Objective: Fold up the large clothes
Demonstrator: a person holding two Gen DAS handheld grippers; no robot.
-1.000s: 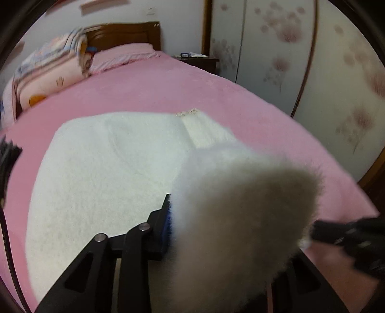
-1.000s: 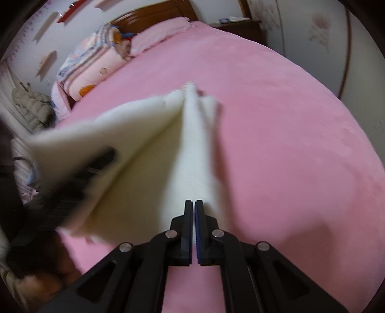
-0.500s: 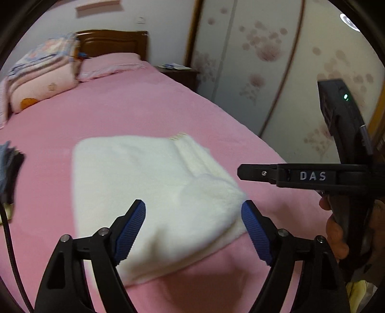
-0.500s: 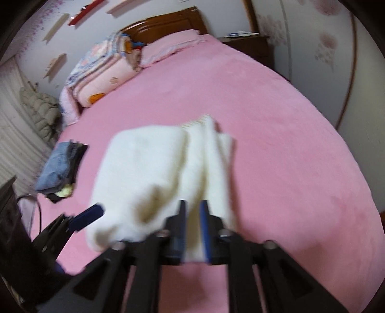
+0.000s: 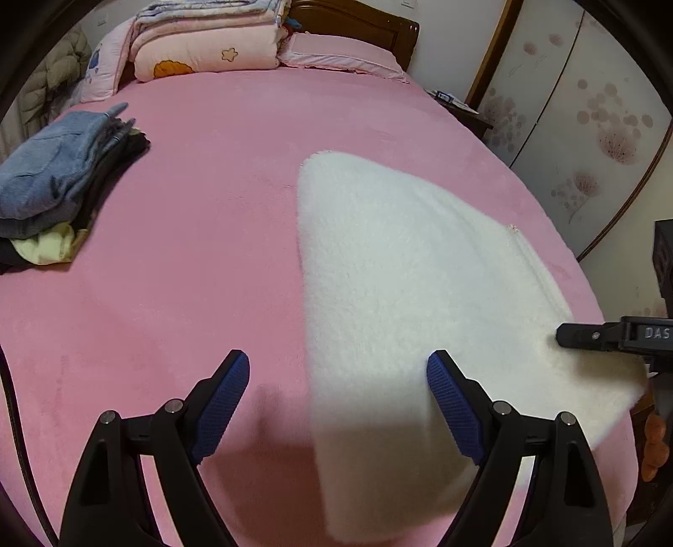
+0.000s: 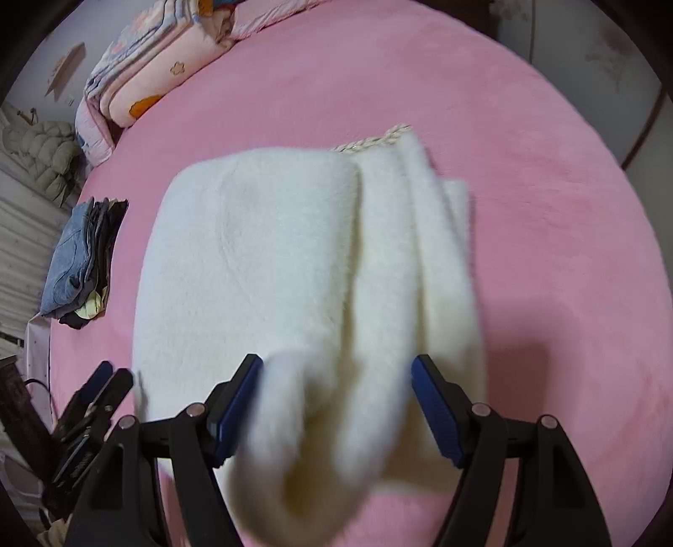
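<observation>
A fluffy white fleece garment [image 5: 404, 269] lay folded on the pink plush bed [image 5: 202, 261], filling the centre right of the left wrist view and the middle of the right wrist view [image 6: 260, 269]. The left gripper [image 5: 338, 404] had its blue-padded fingers [image 5: 223, 399] spread wide, holding nothing, low in the frame over the garment's near edge. The right gripper [image 6: 336, 404] also stood wide apart, a blurred fold of fleece lying between its fingers [image 6: 433, 408] ungripped. A stack of folded blue jeans and dark clothes [image 5: 54, 185] sat at the left, and folded pink quilts [image 5: 202, 38] at the top.
</observation>
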